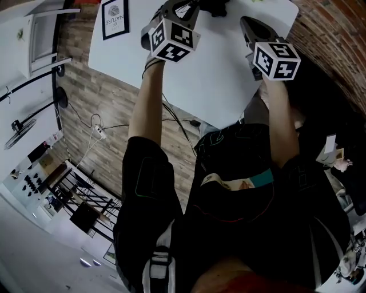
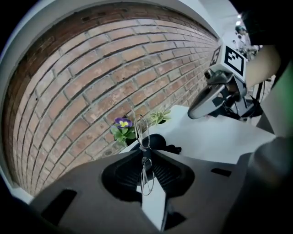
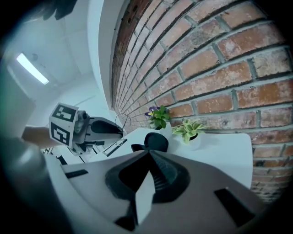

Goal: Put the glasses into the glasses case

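Thin wire-rimmed glasses stand on edge between the jaws of my left gripper, which is shut on them near the bridge. The black glasses case lies on the white table just beyond, in front of the plants. In the right gripper view the same case sits straight ahead of my right gripper, whose jaws are shut with nothing in them. In the head view both grippers are raised over the table, left and right, with the case between them at the top edge.
A purple-flowered plant and a small green plant stand against the brick wall behind the case. The table's far end meets that wall. A framed print lies on the table's left corner.
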Available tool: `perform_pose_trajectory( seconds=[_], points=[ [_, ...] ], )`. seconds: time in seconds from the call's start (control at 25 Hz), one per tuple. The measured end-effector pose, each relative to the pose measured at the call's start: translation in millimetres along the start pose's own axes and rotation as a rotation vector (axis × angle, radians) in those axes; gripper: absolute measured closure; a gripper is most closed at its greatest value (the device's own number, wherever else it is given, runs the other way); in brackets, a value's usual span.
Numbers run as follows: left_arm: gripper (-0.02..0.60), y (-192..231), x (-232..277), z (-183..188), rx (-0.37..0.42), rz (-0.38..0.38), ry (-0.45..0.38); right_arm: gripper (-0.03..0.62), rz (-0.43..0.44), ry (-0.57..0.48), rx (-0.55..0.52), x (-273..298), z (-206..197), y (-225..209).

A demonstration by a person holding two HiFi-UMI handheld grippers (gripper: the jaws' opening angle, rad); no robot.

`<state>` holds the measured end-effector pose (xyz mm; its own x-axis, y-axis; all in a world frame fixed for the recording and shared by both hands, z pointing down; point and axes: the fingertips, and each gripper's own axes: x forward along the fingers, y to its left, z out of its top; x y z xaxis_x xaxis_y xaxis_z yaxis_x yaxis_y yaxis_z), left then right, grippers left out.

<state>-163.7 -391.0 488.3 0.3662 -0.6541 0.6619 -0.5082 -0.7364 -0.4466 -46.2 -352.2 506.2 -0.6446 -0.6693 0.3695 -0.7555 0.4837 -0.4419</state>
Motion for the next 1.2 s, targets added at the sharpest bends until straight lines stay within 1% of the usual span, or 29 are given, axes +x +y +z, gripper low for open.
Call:
perform_pose_trajectory(
  seconds=[0.08, 0.2, 0.4, 0.64, 0.68, 0.76, 0.84, 0.96, 1.2],
  points=[
    [0.517, 3, 8, -4, 0.079, -0.026, 0.031, 0.589, -0.001, 0.003, 0.004, 2, -2, -3],
    [0.517, 6, 18, -11, 0.178, -0.059, 0.071, 0.589, -0.006, 0.005, 0.007, 5, -2, -5],
    [0.517, 3, 37, -17, 0.340, -0.141, 0.105, 0.589, -0.037, 0.012, 0.028, 12, -5, -14],
    [0.517, -5, 59, -27, 0.630, -0.276, 0.203, 0.589, -0.084, 0.017, 0.046, 12, -5, -33],
    [0.517, -5, 62, -29, 0.666, -0.293, 0.217, 0.589, -0.092, 0.017, 0.050, 11, -6, -35],
    [0.517, -1, 71, -37, 0.731, -0.297, 0.251, 0.589, -0.106, 0.016, 0.056, 10, -6, -40],
    [0.517, 1, 78, -43, 0.783, -0.298, 0.274, 0.589, -0.116, 0.016, 0.062, 9, -6, -45],
    [0.517, -4, 87, -47, 0.842, -0.332, 0.291, 0.589, -0.131, 0.015, 0.075, 7, -8, -52],
    [0.515, -4, 96, -55, 0.883, -0.402, 0.313, 0.589, -0.146, 0.021, 0.084, 12, -10, -57]
  ],
)
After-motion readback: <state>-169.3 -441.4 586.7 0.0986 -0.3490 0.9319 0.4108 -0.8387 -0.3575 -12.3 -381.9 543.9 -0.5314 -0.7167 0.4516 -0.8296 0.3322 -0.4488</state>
